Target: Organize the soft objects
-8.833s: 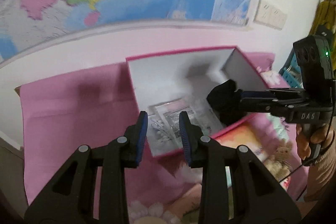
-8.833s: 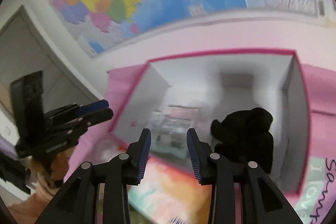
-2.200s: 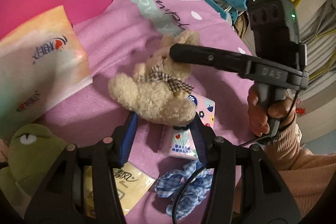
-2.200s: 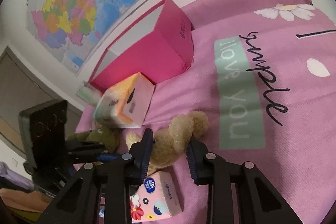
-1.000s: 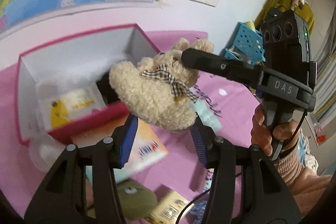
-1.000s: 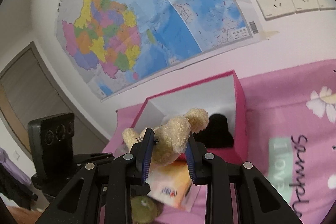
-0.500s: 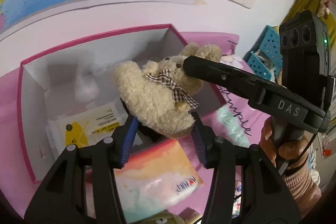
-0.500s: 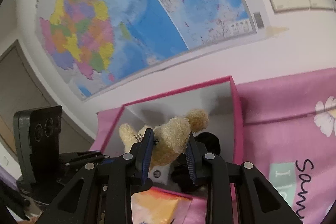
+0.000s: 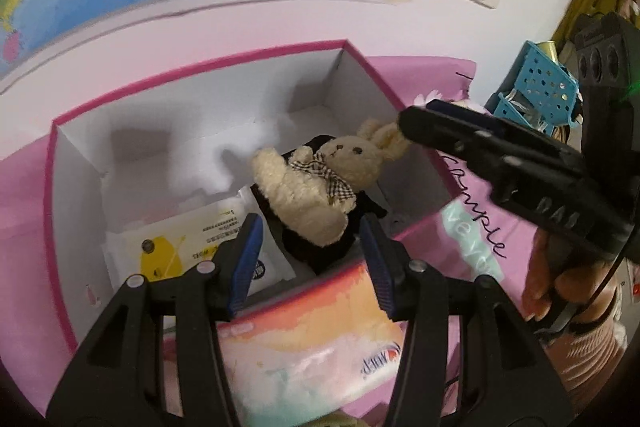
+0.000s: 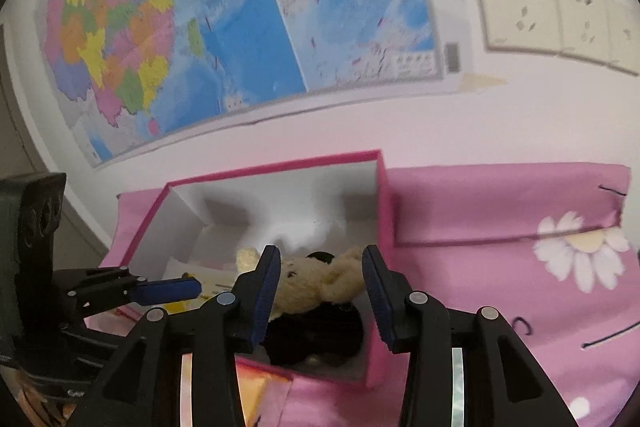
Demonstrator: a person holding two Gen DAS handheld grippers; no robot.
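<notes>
A cream plush bunny (image 9: pixel 316 187) with a checked bow lies inside the pink box (image 9: pixel 200 67) with white walls, on top of a black soft item (image 9: pixel 320 247). My left gripper (image 9: pixel 310 263) is open, its jaws apart on either side of the bunny's lower body, not touching it. My right gripper (image 10: pixel 318 285) is open above the bunny (image 10: pixel 316 287) in the box (image 10: pixel 384 195). In the left wrist view the right gripper (image 9: pixel 420 123) sits by the bunny's ears. A white and yellow wipes pack (image 9: pixel 180 247) lies in the box's left part.
An orange and white tissue pack (image 9: pixel 312 339) lies in front of the box on the pink cloth (image 10: pixel 520 207). A blue basket (image 9: pixel 536 87) stands at the right. A map and wall sockets (image 10: pixel 540 11) are behind the box.
Both grippers opened and let go of the bunny, which now rests in the box on the black item. Half a second ago both were shut on it above the box.
</notes>
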